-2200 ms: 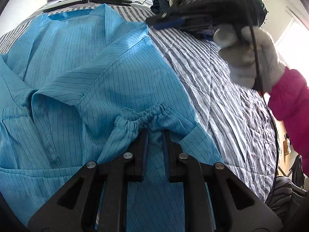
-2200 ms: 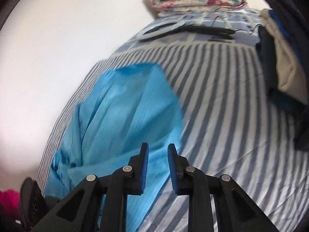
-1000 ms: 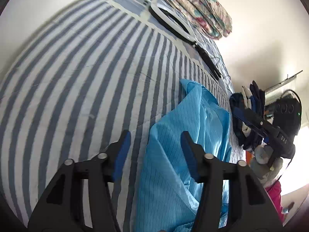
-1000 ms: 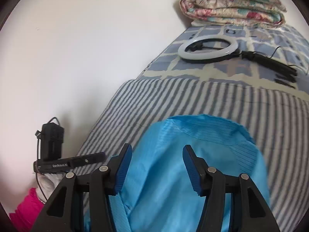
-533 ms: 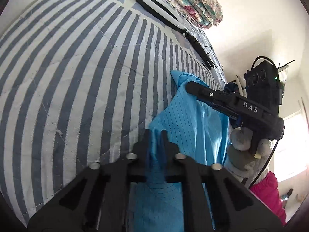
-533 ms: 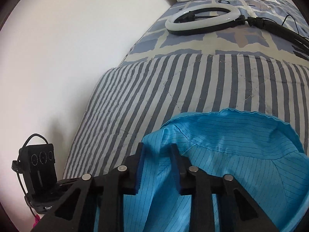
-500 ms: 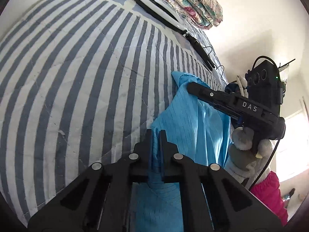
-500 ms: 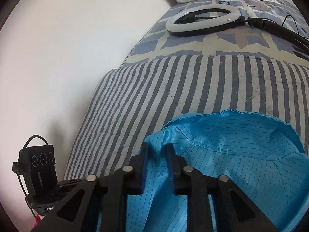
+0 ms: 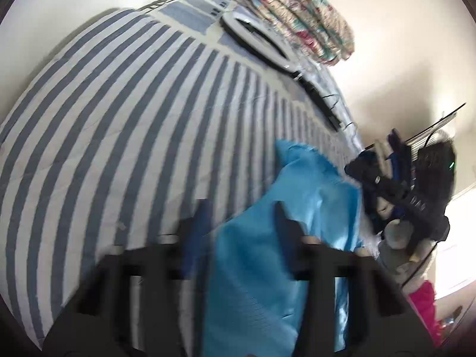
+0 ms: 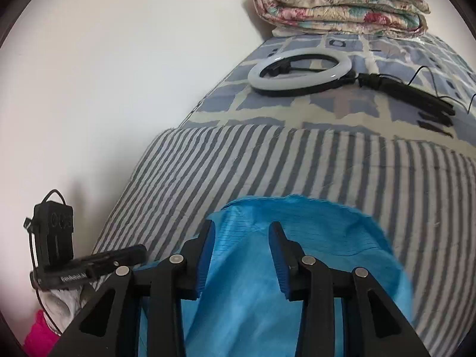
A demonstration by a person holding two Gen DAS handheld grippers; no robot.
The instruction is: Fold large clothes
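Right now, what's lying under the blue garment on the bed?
The blue garment lies on the striped quilt, which shows all around it. Whether anything else sits beneath it cannot be seen; the cloth covers that patch.

- Both views: bright, diffuse daylight; dark fisheye vignette in the corners; straight stripes of the striped bedspread [image 9: 125, 136] bow strongly toward the edges.
- Left wrist view: heavy motion blur; left gripper [image 9: 241, 232] smeared, blue garment [image 9: 267, 253] soft. Overexposed white patch at the right edge.
- Right wrist view: sharp. Ring light [image 10: 300, 71] crisp; pale wall [image 10: 119, 59] evenly lit, with a soft shadow beside the bed edge.
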